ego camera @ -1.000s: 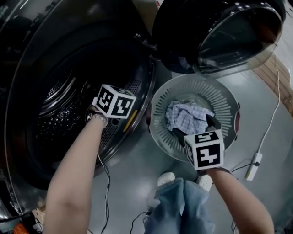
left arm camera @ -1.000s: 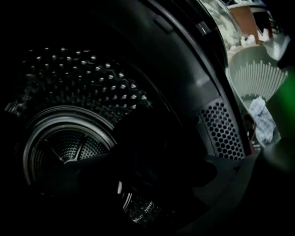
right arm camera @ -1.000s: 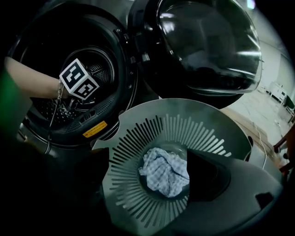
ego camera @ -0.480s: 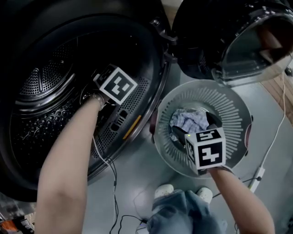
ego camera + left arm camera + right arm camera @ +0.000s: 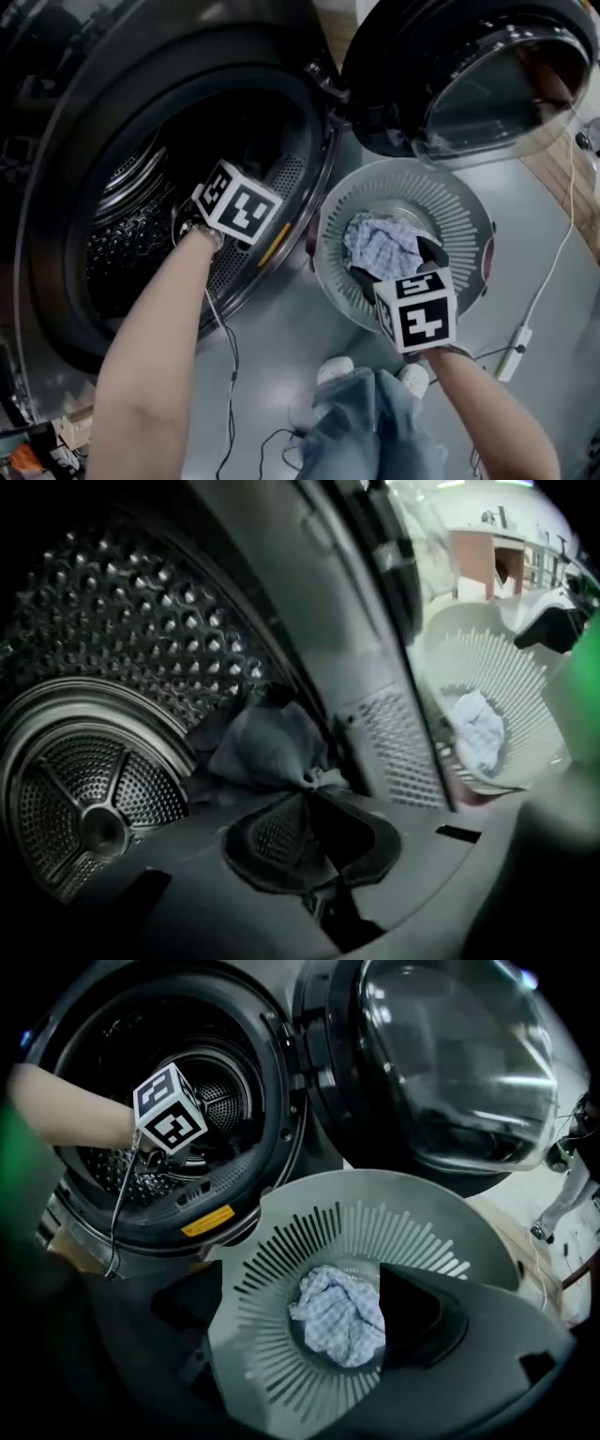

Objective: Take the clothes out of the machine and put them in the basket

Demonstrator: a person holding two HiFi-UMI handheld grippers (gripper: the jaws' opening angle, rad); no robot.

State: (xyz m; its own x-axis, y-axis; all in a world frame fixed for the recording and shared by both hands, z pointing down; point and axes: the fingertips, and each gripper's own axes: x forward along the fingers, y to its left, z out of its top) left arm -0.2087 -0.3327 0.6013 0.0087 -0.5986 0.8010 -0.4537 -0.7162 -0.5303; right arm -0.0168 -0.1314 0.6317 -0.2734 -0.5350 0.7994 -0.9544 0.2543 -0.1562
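Left tongs clamped, right tongs spread

grey garment: crumpled in drum | checked cloth: bunched in slatted basket

What stays out of sight

In the head view the left gripper ends behind its own marker cube. Only its own camera shows the jaws, just closed on a grey cloth whose lower edge they cover, and what garment it is cannot be told. The drum goes dark at the back, the door is cut off by the top edge, and the yellow label is too small to read.
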